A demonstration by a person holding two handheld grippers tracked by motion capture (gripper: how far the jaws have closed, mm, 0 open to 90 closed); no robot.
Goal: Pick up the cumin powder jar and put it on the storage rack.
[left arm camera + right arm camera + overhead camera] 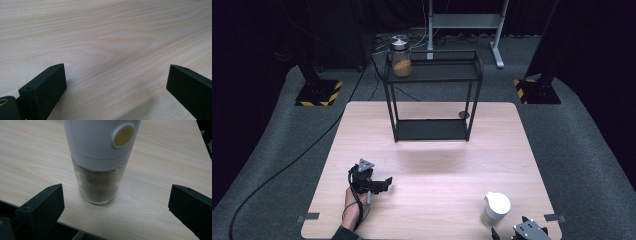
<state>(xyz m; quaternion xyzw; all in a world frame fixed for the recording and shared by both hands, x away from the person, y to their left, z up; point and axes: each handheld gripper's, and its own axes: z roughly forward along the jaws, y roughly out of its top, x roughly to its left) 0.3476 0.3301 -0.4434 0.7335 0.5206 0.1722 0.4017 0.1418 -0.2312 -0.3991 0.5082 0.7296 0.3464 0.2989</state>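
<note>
Right gripper (116,202) at the near right table edge: jaws wide apart, nothing between the pads. White-topped clear glass grinder with dark contents (100,162) stands upright just ahead of them, untouched. Left gripper (116,82): jaws wide, empty, low over the bare light wooden table (105,37).

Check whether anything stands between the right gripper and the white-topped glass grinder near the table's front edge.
Nothing visible does. The right gripper faces the white-topped glass grinder with open jaws, and between them lies bare light wooden table.
</note>
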